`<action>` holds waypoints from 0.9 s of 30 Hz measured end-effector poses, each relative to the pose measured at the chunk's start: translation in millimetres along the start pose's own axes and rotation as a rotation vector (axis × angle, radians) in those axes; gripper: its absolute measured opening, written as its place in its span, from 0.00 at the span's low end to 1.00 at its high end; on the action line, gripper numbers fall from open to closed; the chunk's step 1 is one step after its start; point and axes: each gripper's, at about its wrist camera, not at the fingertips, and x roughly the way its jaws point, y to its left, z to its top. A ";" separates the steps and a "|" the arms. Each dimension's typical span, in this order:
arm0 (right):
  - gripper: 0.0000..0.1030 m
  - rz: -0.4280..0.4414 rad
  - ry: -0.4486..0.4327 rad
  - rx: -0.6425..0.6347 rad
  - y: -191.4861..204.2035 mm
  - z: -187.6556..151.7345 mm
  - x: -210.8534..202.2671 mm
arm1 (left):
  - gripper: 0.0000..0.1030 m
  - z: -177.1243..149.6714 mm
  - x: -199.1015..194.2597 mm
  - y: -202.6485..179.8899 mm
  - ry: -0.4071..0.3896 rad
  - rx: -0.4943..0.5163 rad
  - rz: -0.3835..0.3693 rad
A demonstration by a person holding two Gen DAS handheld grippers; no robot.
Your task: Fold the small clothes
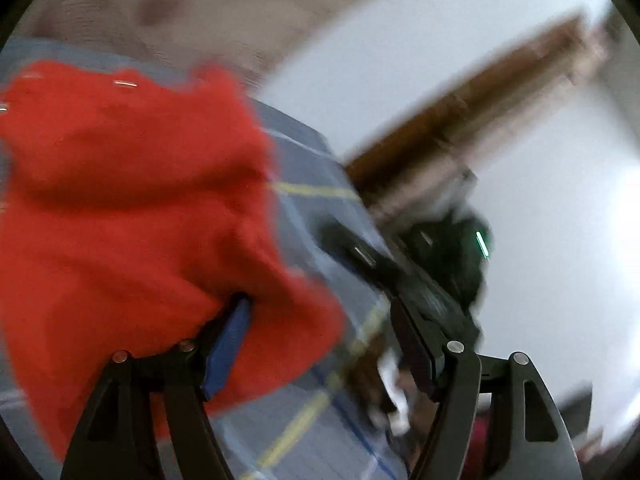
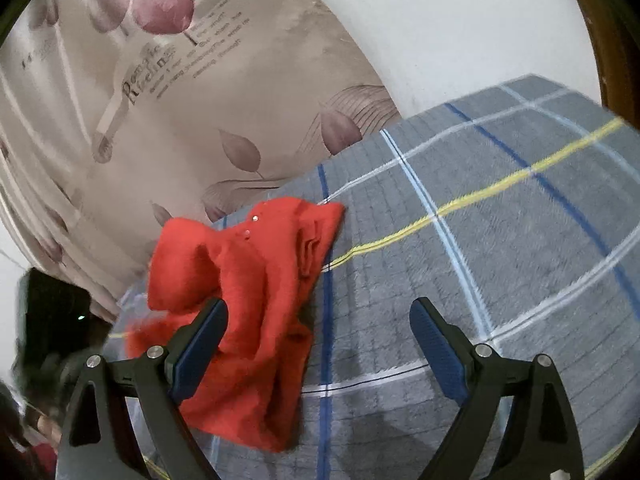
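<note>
Folding looks barely under way: the red garment point(image 2: 256, 304) lies in a rumpled heap on the plaid bed cover point(image 2: 480, 240), near the cover's left edge beside the patterned curtain point(image 2: 200, 120), with humps and loose folds rather than flat, squared layers, and two small snaps point(image 2: 251, 226) show on its far part. The right tool point(image 2: 320, 344) hangs over the cover with its jaws wide apart and nothing between them; its left finger stands in front of the garment's near part. The left tool point(image 1: 324, 344), seen through heavy blur, also has its jaws apart, its left pad point(image 1: 230, 344) against the red cloth but not clamped on it. Spreading, smoothing and every fold appear to remain.
</note>
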 end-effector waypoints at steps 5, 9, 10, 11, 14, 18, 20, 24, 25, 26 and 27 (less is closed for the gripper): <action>0.88 0.037 0.081 -0.177 25.1 21.9 3.3 | 0.69 -31.5 2.3 -29.3 0.097 0.195 0.006; 0.88 0.019 0.160 -0.390 68.8 27.9 24.2 | 0.69 -35.6 -35.6 -13.0 -0.015 0.163 0.035; 0.89 -0.016 0.170 -0.470 84.2 27.1 32.8 | 0.69 -36.2 -47.8 -4.0 -0.050 0.143 0.051; 0.89 -0.053 0.173 -0.550 98.1 26.6 40.5 | 0.69 -33.2 -56.5 6.6 -0.081 0.119 0.071; 0.89 -0.166 0.154 -0.840 145.1 18.8 67.2 | 0.69 -33.3 -80.0 41.5 -0.147 0.037 0.124; 0.66 -0.237 0.161 -1.046 177.3 12.2 97.5 | 0.69 -46.9 -89.6 77.8 -0.183 -0.052 0.124; 0.06 -0.204 0.242 -0.951 174.7 27.4 114.6 | 0.69 -52.1 -91.3 85.1 -0.201 -0.088 0.104; 0.04 -0.163 0.124 -0.580 127.1 78.3 108.2 | 0.70 -57.1 -98.3 86.5 -0.209 -0.080 0.093; 0.04 -0.151 0.110 -0.444 103.4 91.6 107.8 | 0.70 -56.6 -97.4 87.1 -0.211 -0.084 0.090; 0.04 -0.129 0.108 -0.325 79.5 100.5 107.8 | 0.70 -56.9 -98.3 88.0 -0.215 -0.087 0.086; 0.04 -0.113 0.106 -0.260 65.2 104.8 107.8 | 0.70 -57.3 -99.1 90.0 -0.217 -0.094 0.078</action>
